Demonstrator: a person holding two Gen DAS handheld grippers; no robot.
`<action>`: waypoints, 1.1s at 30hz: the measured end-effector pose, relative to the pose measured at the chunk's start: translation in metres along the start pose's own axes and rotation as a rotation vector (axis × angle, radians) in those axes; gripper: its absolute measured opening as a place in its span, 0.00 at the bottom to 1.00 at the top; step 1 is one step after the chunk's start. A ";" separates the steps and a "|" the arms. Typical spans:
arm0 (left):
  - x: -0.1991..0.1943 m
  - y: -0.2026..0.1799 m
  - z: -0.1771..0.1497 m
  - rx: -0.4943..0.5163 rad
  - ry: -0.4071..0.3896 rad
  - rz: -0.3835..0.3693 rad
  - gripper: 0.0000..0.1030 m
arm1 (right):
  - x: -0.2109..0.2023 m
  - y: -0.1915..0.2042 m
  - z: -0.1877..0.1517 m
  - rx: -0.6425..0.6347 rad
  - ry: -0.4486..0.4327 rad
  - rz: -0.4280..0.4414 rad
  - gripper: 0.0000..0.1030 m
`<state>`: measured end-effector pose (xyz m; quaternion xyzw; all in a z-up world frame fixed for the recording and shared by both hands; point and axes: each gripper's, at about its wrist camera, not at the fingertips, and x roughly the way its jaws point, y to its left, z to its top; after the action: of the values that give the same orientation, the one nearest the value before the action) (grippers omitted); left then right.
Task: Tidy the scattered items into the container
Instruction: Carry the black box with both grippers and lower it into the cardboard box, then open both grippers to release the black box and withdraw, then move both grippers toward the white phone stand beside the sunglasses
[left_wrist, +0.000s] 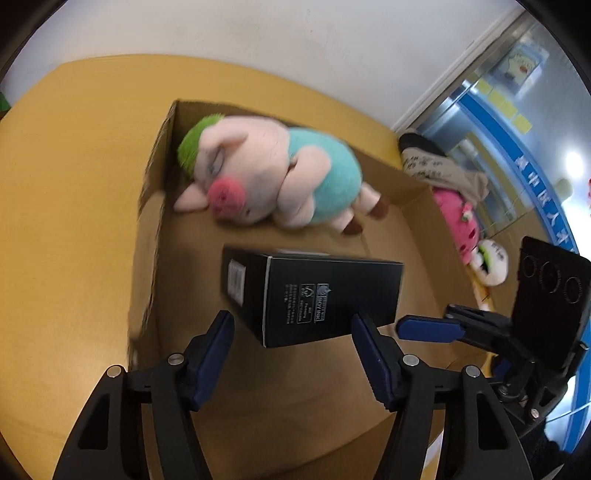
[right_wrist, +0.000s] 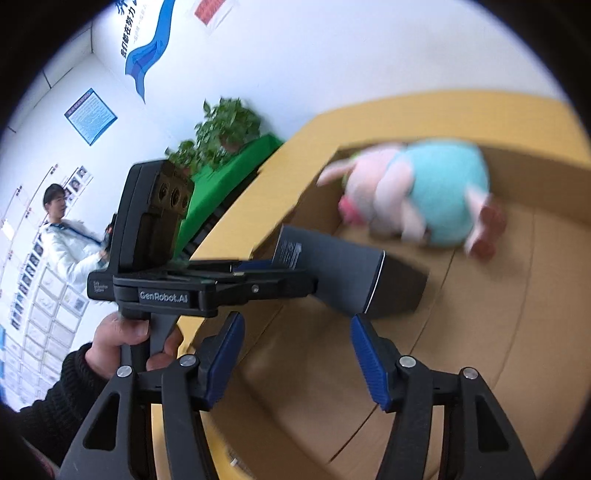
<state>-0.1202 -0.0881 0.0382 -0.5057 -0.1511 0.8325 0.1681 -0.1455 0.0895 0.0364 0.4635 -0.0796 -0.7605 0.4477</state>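
Left tongs (left_wrist: 291, 345) stand part-open over the cardboard box (left_wrist: 155, 206), their blue pads (left_wrist: 216, 354) flanking but not pressing a black carton (left_wrist: 314, 295) — whether it is in mid-air or already resting on the box floor the blurred frames do not settle. The right tongs (right_wrist: 295, 352) hover beside them, jaws likewise apart and empty, aimed into the same box from the other side.

The carton is a rigid, sharp-edged printed pack, long and narrow, probably light; its smooth coated faces look slippery, so a firm pinch across the two long flat sides near the middle would serve best, not at an end where it could swing.

Beyond it, against the far wall of the box, lies a plush pig (left_wrist: 266, 177) in a turquoise top with a green tuft — soft, light, unbreakable, and easy to take anywhere on the body.

Outside the box, on the yellow table (left_wrist: 66, 184) at the right, more plush toys wait: a pink one (left_wrist: 458, 218) and a white-and-green one (left_wrist: 491, 262), under a beige printed cloth item (left_wrist: 439, 170). These too should squash and yield, so a bite into the bulk of each would hold better than a grip on a limb.

A hand (right_wrist: 122, 343) in a dark knit sleeve grips the left handle.
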 end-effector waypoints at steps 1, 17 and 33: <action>-0.001 0.000 -0.007 0.011 0.000 0.033 0.66 | 0.003 0.002 -0.007 0.001 0.013 -0.004 0.58; -0.048 -0.025 -0.030 0.049 -0.135 0.094 0.81 | 0.019 0.015 -0.014 0.039 0.050 -0.225 0.58; -0.111 -0.152 -0.114 0.203 -0.508 0.313 1.00 | -0.117 0.122 -0.118 -0.165 -0.286 -0.551 0.76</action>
<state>0.0493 0.0094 0.1396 -0.2795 -0.0248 0.9588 0.0446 0.0401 0.1408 0.1102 0.3181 0.0488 -0.9144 0.2455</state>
